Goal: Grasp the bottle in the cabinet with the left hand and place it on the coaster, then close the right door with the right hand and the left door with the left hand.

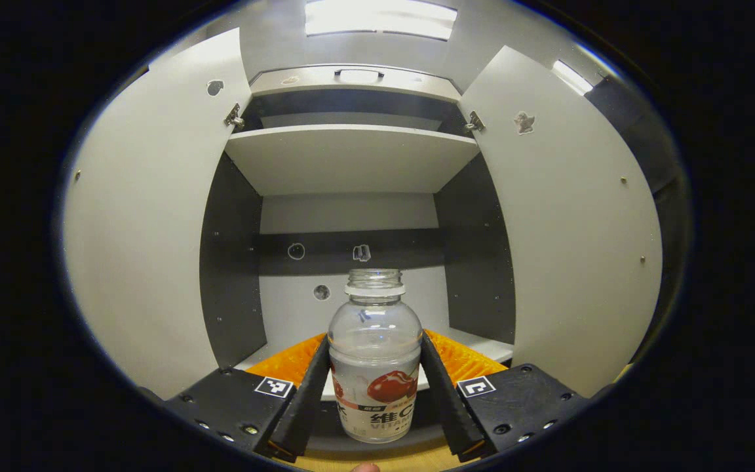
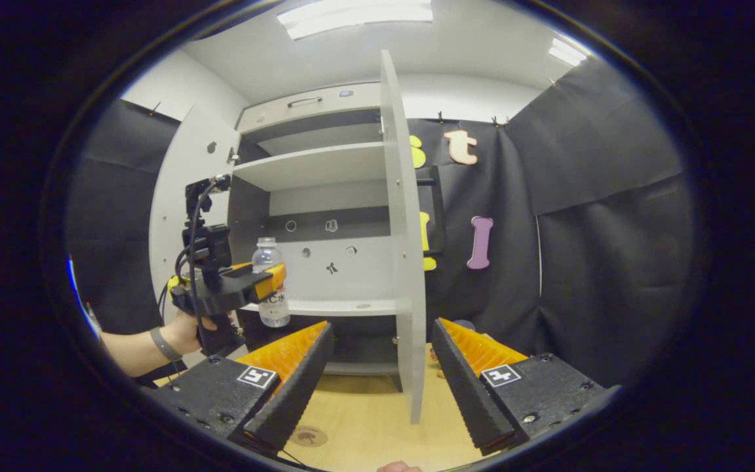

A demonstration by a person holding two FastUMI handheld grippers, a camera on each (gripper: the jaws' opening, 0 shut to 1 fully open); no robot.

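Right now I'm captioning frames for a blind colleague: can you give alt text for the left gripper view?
The left gripper is closed on a clear capless bottle in front of an open cabinet. Its left door and right door stand wide open, with a bare shelf above.

setting, as i see it through the two cameras: a staged recording booth, not a lived-in home. evidence, item by item: black cloth wall (image 2: 613, 216) draped in folds and clipped up along its top edge; a white cabinet (image 1: 351, 157) with dark inner sides, both doors swung open, left door (image 1: 148, 216) and right door (image 2: 404, 216), shelves almost bare; small stickers (image 1: 362, 252) on the cabinet's back panel and on the inside of each door; flat ceiling light panels (image 2: 354, 16) overhead; a pale wooden tabletop (image 2: 364, 419) in front of the cabinet; square black-and-white marker tags (image 2: 256, 376) on my rig's hardware.
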